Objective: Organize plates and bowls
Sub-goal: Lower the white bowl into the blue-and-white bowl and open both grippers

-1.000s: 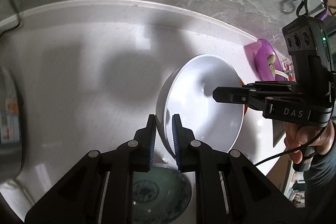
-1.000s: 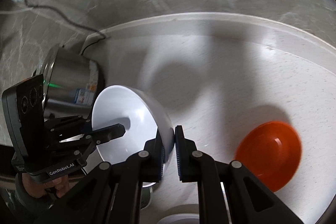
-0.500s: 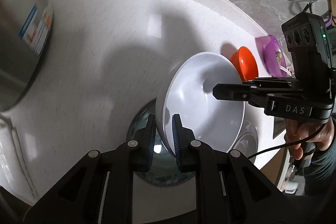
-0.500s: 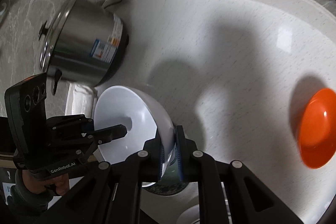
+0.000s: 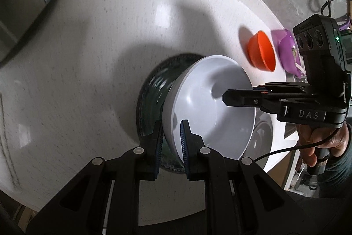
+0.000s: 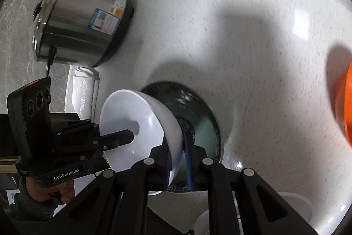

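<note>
the white bowl [image 5: 211,107] hangs tipped right over the dark patterned plate [image 5: 151,89] on the tabletop [image 5: 88,58], left tongs [image 5: 171,136] and right tongs [image 6: 178,147] each pinched tight on opposite rims, so I'd guess stacking's underway and next is lowering it level, then letting go

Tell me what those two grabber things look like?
Both are black plastic with round silver screws. The left gripper and right gripper have ridged blue pads. Each carries a boxy three-lens camera. One says "DAS", the other "GenRobot.AI". Thin black cables trail off, and dark sleeves cover the wrists.
</note>
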{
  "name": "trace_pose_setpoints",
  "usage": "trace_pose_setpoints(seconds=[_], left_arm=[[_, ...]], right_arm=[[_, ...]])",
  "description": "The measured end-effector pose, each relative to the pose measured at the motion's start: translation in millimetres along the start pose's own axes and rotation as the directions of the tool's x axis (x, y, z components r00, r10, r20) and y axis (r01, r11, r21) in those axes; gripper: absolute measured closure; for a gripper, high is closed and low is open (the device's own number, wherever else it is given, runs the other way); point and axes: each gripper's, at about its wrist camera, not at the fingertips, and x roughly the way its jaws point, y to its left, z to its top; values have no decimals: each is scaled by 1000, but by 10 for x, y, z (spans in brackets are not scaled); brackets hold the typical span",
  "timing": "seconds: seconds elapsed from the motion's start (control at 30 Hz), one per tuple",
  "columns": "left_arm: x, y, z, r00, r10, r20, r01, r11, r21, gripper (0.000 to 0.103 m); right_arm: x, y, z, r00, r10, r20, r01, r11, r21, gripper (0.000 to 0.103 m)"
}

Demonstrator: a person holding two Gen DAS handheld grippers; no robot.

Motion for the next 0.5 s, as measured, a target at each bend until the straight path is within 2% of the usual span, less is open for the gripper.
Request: trace_pose_setpoints(seconds=[0.2, 0.5], left_arm=[[207, -18, -28, 999, 33, -8, -33, 999, 9, 89], [276, -88, -20, 997, 69, 14, -70, 997, 43, 89]], right_arm=[[111, -38, -88, 999, -35, -14, 35, 999, -1, 90], [221, -10, -58, 995, -97, -14, 97, 995, -24, 90]])
